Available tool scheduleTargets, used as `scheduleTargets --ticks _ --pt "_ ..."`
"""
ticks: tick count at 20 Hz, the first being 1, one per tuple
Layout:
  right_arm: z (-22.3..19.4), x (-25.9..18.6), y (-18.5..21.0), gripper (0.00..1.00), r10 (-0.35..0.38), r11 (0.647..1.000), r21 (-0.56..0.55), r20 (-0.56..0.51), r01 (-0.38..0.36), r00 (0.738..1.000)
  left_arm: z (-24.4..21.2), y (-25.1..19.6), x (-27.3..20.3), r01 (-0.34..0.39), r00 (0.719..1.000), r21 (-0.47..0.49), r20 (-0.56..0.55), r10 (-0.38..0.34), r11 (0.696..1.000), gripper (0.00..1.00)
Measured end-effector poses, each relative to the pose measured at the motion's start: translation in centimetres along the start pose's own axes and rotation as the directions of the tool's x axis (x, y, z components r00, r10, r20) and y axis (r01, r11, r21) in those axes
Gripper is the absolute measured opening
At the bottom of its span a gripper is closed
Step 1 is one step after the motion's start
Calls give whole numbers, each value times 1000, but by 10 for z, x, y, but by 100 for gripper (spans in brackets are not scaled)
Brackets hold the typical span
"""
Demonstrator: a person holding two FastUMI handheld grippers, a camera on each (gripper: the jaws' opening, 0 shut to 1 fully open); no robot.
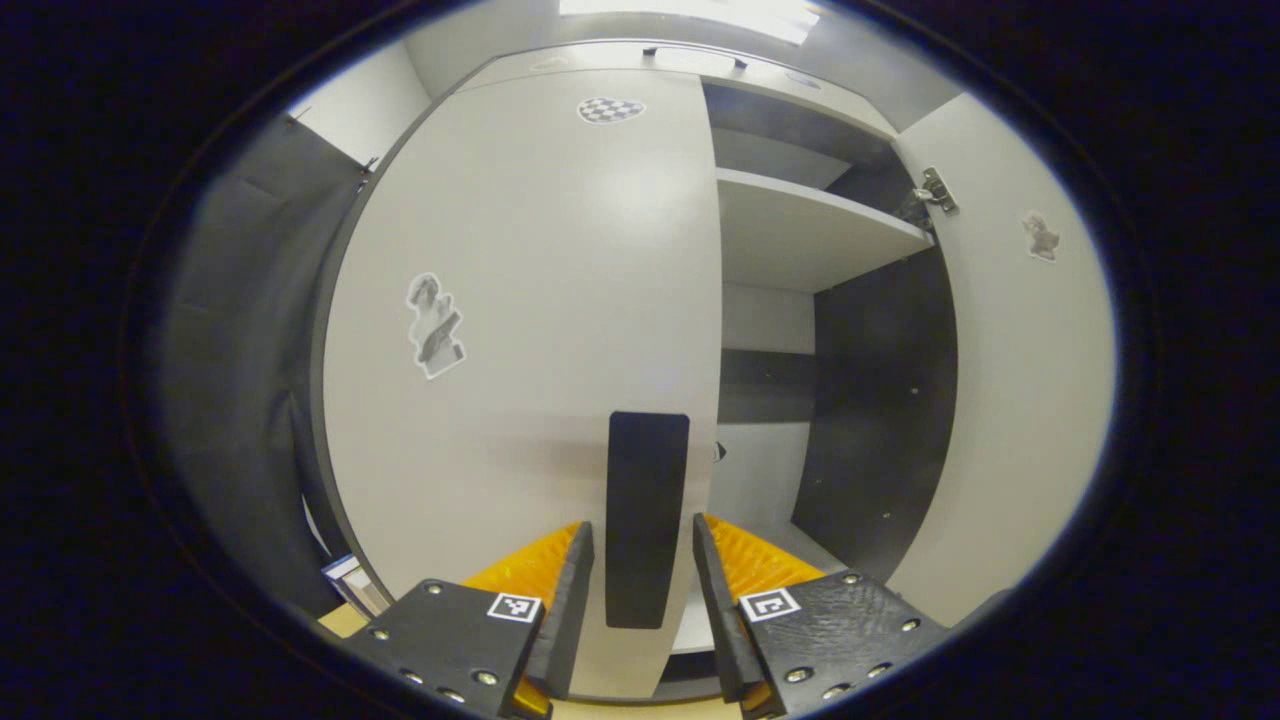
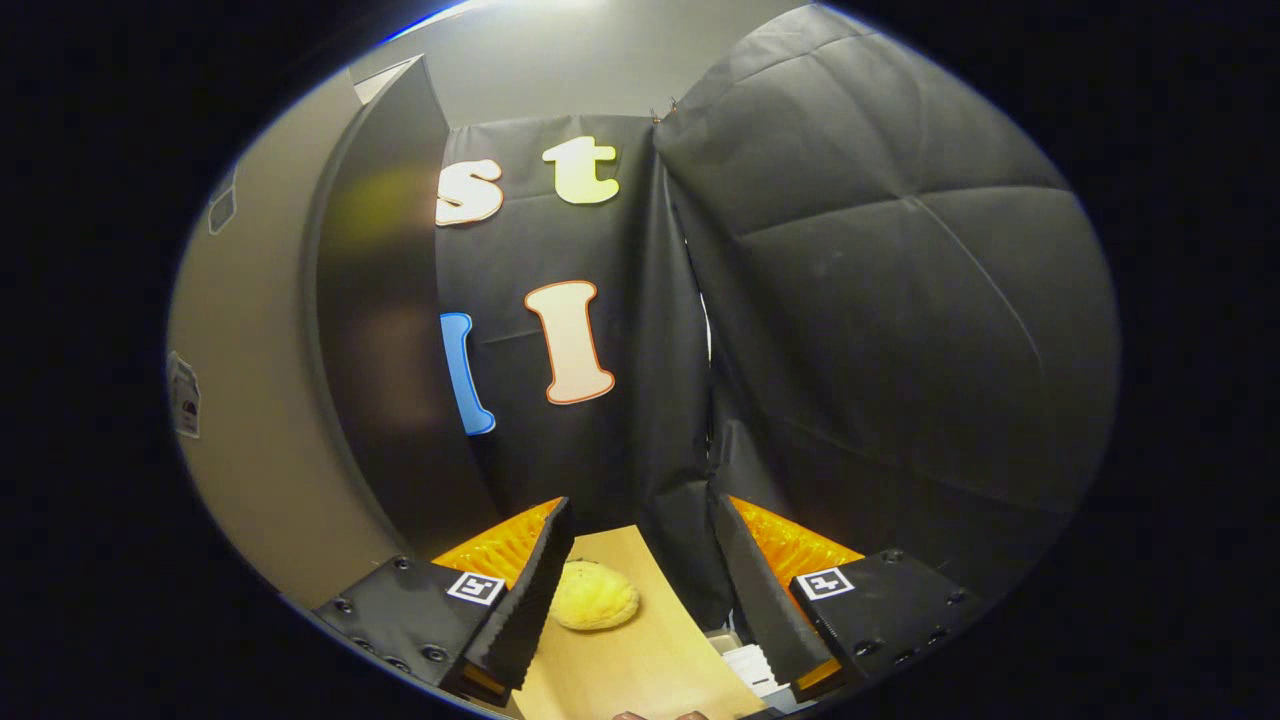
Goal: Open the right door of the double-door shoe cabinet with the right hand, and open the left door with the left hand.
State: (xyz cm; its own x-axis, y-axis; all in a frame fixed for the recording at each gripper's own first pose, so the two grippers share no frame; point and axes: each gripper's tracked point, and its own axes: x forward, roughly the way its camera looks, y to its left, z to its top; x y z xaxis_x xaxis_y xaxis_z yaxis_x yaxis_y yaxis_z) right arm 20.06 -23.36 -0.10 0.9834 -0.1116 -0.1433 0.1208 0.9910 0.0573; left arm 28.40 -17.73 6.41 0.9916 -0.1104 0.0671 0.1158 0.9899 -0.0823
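The cabinet's left door [image 1: 520, 330] is closed, white, with a sticker on it. Its black vertical handle [image 1: 648, 500] stands between the fingers of my left gripper [image 1: 640, 570], which is open with a small gap on each side of the handle. The right door [image 1: 1020, 380] is swung open at the right, and white shelves [image 1: 800, 235] and dark inner walls show behind it. In the right gripper view, a pale door face [image 2: 250, 430] lies at the left beside a dark panel [image 2: 380, 340]. My right gripper [image 2: 640, 560] is open and holds nothing.
A wooden tabletop [image 2: 640, 650] lies below the right gripper, with a yellow spongy lump [image 2: 595, 597] on it close to the left finger. Black cloth walls [image 2: 880, 300] close the booth ahead and to the right. A door hinge [image 1: 935, 190] sits at the upper right.
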Motion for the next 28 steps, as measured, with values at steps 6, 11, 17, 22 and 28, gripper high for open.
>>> scheduleTargets --ticks 6,11,17,22,28 --pt "-2 18 0 90 25 1000 9 -11 -25 1000 -1 2 4 -5 1000 -43 5 5 999 36" --pt "-12 4 -10 83 21 1000 -18 -16 -22 1000 -5 2 2 -25 1000 36 15 25 999 25" --pt "-13 -37 -15 90 -9 1000 -7 1 9 1000 -6 2 -4 10 1000 12 4 -10 1000 22" --pt "-25 -75 -8 83 -49 999 8 -9 49 999 -1 4 -26 44 999 2 11 -44 999 20" --pt "-27 -152 14 83 -127 991 48 35 125 991 0 13 -50 133 991 -33 4 -133 991 21"
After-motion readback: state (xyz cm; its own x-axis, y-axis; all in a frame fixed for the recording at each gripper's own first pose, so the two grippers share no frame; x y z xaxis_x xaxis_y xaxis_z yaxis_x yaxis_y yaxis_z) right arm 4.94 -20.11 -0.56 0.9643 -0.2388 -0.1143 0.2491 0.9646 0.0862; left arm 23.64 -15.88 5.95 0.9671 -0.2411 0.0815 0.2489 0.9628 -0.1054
